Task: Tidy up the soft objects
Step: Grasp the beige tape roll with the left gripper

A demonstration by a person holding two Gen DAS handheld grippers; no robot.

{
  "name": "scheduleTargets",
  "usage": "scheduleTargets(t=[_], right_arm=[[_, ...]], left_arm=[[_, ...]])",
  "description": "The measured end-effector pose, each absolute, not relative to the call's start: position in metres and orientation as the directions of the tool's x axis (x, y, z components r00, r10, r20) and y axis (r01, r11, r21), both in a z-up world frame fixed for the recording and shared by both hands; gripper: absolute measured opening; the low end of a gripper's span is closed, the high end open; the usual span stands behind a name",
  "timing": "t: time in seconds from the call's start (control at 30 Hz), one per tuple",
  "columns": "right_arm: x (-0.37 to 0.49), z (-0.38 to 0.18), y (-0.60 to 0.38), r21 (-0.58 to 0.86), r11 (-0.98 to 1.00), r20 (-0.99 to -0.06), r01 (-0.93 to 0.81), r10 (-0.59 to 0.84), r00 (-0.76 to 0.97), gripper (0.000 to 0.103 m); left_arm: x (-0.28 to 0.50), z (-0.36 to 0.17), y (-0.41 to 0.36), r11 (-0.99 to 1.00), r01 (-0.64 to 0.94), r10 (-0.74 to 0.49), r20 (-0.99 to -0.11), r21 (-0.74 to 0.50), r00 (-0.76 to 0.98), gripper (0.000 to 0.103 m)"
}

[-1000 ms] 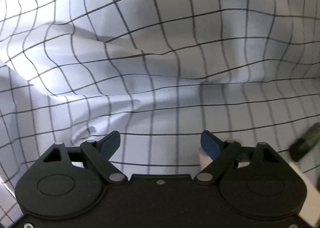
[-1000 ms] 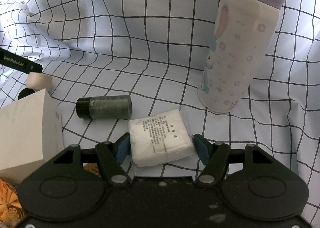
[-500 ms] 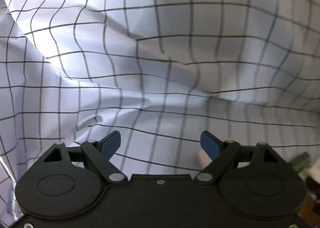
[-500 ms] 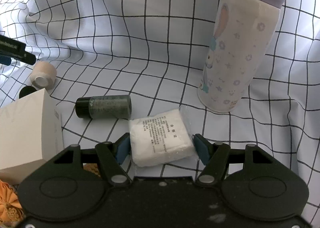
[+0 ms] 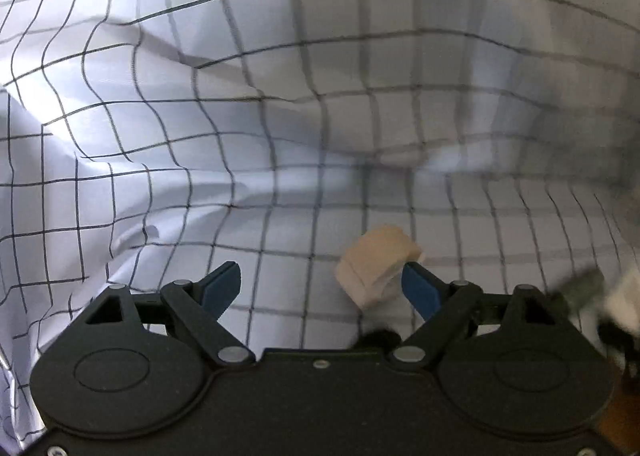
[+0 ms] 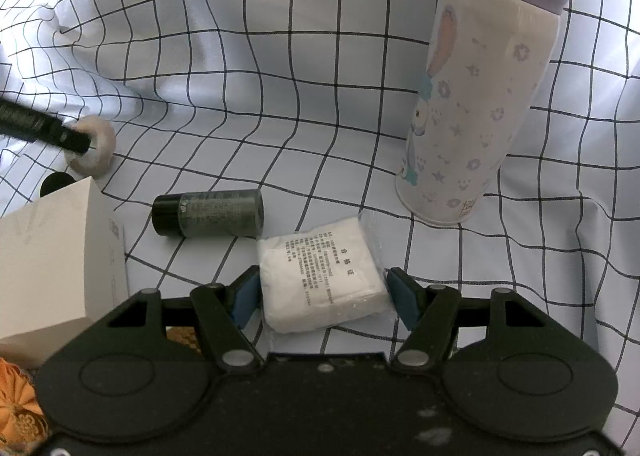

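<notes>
Left tool [image 5: 321, 284] spread wide, beige tape roll [image 5: 375, 264] touched by its right fingertip, right tool [image 6: 321, 293] spread around white gauze pack [image 6: 320, 276], not squeezed, on checked cloth [image 6: 240, 67].

Left gripper [image 5: 321, 284]: jaws spread wide, blue pads apart, right pad [image 5: 418, 288] just beside beige roll [image 5: 378, 262]. Right gripper [image 6: 325, 298]: jaws parted, pads flanking white packet [image 6: 322, 280], contact unclear.

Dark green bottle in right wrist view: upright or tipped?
Tipped. The dark green bottle lies on its side on the checked cloth, cap pointing left, beside the white packet.
</notes>
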State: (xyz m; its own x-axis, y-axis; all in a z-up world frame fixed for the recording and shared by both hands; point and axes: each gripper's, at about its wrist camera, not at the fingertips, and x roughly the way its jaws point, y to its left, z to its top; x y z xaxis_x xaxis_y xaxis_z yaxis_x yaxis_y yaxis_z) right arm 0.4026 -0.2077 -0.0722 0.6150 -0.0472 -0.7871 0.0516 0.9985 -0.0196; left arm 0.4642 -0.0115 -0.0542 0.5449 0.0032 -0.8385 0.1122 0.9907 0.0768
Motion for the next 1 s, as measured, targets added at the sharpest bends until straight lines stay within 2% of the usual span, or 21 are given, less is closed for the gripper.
scheduleTargets(t=[0.2,0.3,0.37,0.6,0.73,0.77,0.83,1.0], right_arm=[[0.402,-0.072,-0.206,-0.021,0.999,-0.784,0.049,-0.047,0.619,0.066],[0.4,-0.071,-0.206,-0.02,0.998,-0.777,0.053,-0.049,0.628,0.064],[0.399,-0.069,-0.206,-0.015,0.998,-0.773,0.057,-0.048,0.633,0.063],[0.389,-0.056,-0.21,0.012,0.997,-0.752,0.071,-0.038,0.659,0.063],[0.384,-0.051,-0.214,0.027,0.997,-0.75,0.078,-0.032,0.661,0.063],[0.383,-0.05,-0.214,0.027,0.996,-0.75,0.081,-0.033,0.661,0.063],[0.382,-0.048,-0.215,0.033,0.995,-0.75,0.09,-0.035,0.66,0.063],[0.372,-0.039,-0.217,0.06,0.992,-0.747,0.113,-0.031,0.664,0.063]], left_arm=[[0.484,-0.052,0.003,1.0,0.021,0.006,-0.844,0.02,0.537,0.084],[0.48,-0.055,0.002,0.999,0.036,-0.005,-0.844,0.017,0.536,0.085],[0.476,-0.059,-0.004,0.998,0.058,-0.01,-0.847,0.025,0.531,0.089],[0.483,-0.078,-0.019,0.995,0.094,-0.024,-0.87,0.025,0.492,0.09],[0.491,-0.089,-0.018,0.996,0.085,-0.024,-0.881,0.018,0.472,0.071],[0.49,-0.089,-0.018,0.996,0.092,-0.032,-0.874,0.015,0.485,0.059],[0.489,-0.087,-0.017,0.994,0.111,-0.053,-0.865,0.003,0.499,0.047],[0.477,-0.071,-0.01,0.995,0.101,-0.055,-0.852,-0.003,0.52,0.047]])
